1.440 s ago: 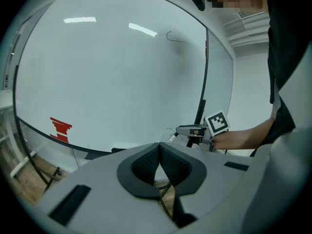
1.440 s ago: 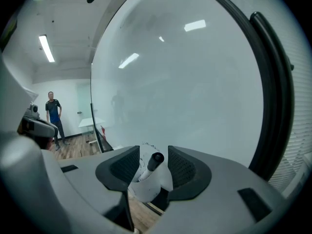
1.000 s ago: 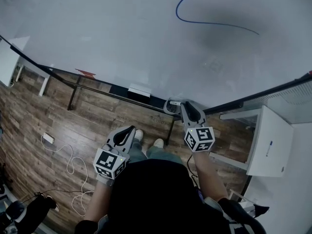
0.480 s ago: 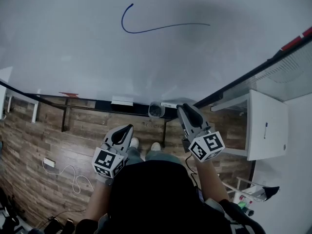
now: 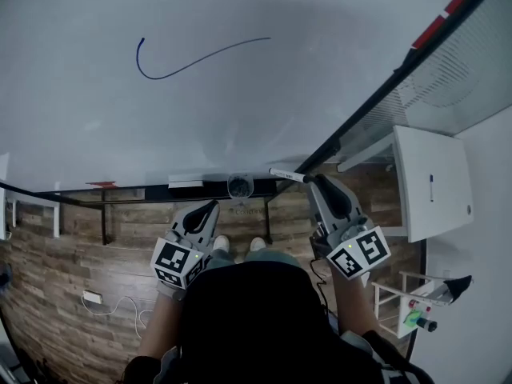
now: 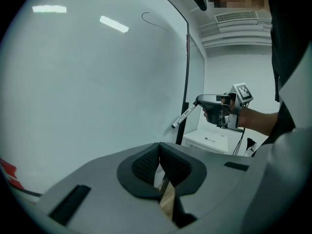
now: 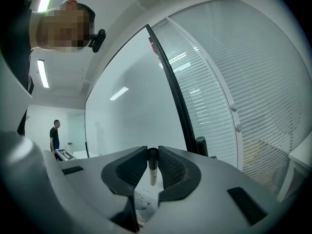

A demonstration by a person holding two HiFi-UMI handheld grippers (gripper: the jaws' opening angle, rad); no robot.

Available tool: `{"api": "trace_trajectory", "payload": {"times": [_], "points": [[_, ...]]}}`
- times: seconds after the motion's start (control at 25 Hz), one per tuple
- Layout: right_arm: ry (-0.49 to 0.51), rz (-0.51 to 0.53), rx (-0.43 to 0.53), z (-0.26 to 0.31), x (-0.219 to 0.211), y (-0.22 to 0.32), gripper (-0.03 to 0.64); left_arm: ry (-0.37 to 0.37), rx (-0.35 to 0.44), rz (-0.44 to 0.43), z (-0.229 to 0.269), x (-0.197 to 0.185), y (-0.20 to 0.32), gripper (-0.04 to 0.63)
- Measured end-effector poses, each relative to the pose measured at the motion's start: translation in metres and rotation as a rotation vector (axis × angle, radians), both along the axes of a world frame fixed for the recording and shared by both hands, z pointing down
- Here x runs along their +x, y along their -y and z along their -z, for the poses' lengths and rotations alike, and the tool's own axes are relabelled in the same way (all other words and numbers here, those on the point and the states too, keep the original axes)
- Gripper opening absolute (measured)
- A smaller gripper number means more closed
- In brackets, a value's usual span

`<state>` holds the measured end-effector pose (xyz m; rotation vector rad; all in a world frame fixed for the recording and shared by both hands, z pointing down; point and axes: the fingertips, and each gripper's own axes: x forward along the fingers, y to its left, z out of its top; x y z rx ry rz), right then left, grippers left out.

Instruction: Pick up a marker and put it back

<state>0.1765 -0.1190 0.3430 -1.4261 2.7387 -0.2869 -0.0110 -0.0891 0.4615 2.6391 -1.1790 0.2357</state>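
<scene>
The right gripper (image 5: 314,179) is pinching the marker (image 5: 286,174) between its pads. Its jaws are parted only by the width of the barrel, and most of the barrel is sticking out past the fingertips. The left gripper (image 5: 210,209) is hanging low on the left, close to the person's body, with its jaws pressed together on nothing.

The marker's long axis is running leftward from the right gripper, roughly along the foot of the whiteboard (image 5: 240,94). Its free end is pointing toward the round holder (image 5: 240,186) on the board's ledge. That holder is sitting near the marker's tip, to its left, between the two grippers. The right hand already has the marker, so the return probably falls to it: it would be carrying the marker left and tipping its free end down into the holder, if the marker belongs there.
</scene>
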Motion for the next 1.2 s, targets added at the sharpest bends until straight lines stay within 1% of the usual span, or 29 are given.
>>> {"api": "trace_trajectory", "payload": {"times": [0.16, 0.36, 0.52, 0.72, 0.88, 1.2], "points": [[0.010, -0.014, 0.002, -0.001, 0.006, -0.002, 0.094, 0.004, -0.002, -0.010, 0.000, 0.004, 0.002, 0.018], [0.011, 0.012, -0.014, -0.008, -0.003, 0.005, 0.094, 0.013, -0.009, 0.012, -0.002, -0.003, -0.001, 0.018], [-0.002, 0.061, -0.034, -0.019, -0.020, 0.015, 0.094, 0.014, -0.023, 0.071, -0.003, -0.018, -0.003, 0.018], [-0.036, 0.146, -0.061, -0.039, -0.048, 0.028, 0.094, 0.011, -0.033, 0.151, -0.007, -0.037, -0.014, 0.018], [-0.089, 0.215, -0.082, -0.063, -0.072, 0.035, 0.094, 0.010, -0.046, 0.232, -0.012, -0.055, -0.028, 0.018], [-0.185, 0.322, -0.163, -0.122, -0.104, 0.035, 0.094, 0.006, -0.082, 0.390, -0.024, -0.084, -0.065, 0.018]]}}
